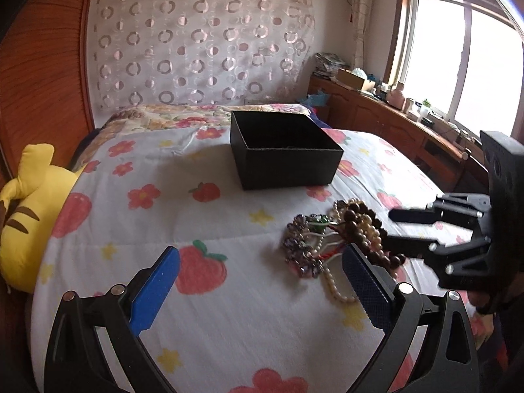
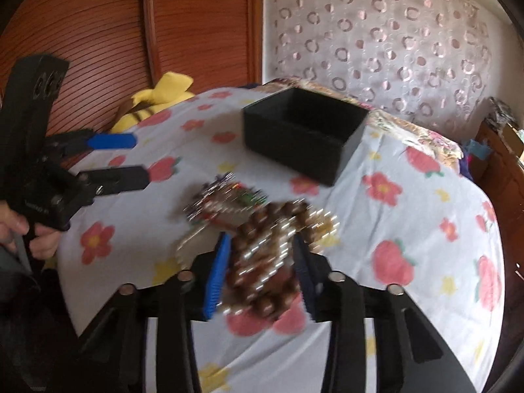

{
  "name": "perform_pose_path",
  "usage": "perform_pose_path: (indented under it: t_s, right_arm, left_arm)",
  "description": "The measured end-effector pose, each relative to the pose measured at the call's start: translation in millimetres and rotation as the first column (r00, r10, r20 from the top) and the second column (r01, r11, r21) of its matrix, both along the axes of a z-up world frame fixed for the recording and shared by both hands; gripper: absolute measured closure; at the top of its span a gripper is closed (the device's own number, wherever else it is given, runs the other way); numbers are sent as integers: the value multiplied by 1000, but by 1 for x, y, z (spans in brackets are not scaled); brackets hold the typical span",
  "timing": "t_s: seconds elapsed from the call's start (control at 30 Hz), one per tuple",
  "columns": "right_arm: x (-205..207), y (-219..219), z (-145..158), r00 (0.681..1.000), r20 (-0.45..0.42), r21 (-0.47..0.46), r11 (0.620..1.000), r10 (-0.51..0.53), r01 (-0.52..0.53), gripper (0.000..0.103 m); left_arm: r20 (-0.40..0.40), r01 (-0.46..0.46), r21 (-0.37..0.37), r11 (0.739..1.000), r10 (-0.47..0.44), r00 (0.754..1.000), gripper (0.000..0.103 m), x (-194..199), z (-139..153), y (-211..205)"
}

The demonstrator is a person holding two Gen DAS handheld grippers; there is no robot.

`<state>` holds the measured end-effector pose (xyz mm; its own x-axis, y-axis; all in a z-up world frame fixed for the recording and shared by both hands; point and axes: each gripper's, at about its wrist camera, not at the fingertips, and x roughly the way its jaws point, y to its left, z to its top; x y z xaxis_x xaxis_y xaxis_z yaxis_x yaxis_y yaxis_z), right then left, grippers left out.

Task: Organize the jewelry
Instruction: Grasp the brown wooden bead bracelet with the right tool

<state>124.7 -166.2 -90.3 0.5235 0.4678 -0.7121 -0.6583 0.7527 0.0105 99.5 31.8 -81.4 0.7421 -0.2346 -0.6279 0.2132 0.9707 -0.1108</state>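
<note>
A tangle of jewelry point(image 1: 311, 245) point(image 2: 226, 199) lies on the flower-print quilt point(image 1: 203, 222): purple crystal beads, pearl strands and brown wooden beads point(image 1: 360, 219) point(image 2: 262, 258). An open black box point(image 1: 285, 150) point(image 2: 304, 134) stands farther back on the bed, its inside dark. My right gripper point(image 2: 261, 240) point(image 1: 389, 227) has the brown beads, mixed with pearls, filling the gap between its pads, and the picture there is blurred. My left gripper point(image 1: 260, 252) point(image 2: 140, 159) stands wide open just left of the pile, holding nothing. Its right finger point(image 1: 363, 278) lies close beside the pearls.
A yellow striped plush toy point(image 1: 29, 209) point(image 2: 157, 98) rests at the bed's left edge against a wooden wardrobe point(image 2: 98, 32). A cluttered wooden counter point(image 1: 393, 121) runs under the window on the right. A patterned curtain point(image 1: 203, 42) hangs behind the bed. A hand point(image 2: 19, 232) grips the left tool.
</note>
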Motion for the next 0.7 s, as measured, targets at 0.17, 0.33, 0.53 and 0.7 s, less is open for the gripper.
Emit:
perform_pose_path:
  t_s: [0.17,0.33,0.53,0.7]
  right_arm:
    - [-15,16,-10,999,-16,-17,999,36,-36,80]
    - [-10,20,-16,1000,-23,-43,999,8,-9,80]
    - [-2,19,-18,999,-32,-47,999,-3,2,85]
    - [-7,4,-1,1000,-1,36,999,-13,13,88]
  left_arm:
    - [-5,8,6,1000,-8,1000,8,-5,-2,-2]
    - [-11,9,14,1000,-9,1000,8,-6,-3,-3]
    - [-10,9,16,1000,-8,1000,8,-7,-4,-3]
    - [-17,9,18,1000,-9,1000,8,-8,-6,-3]
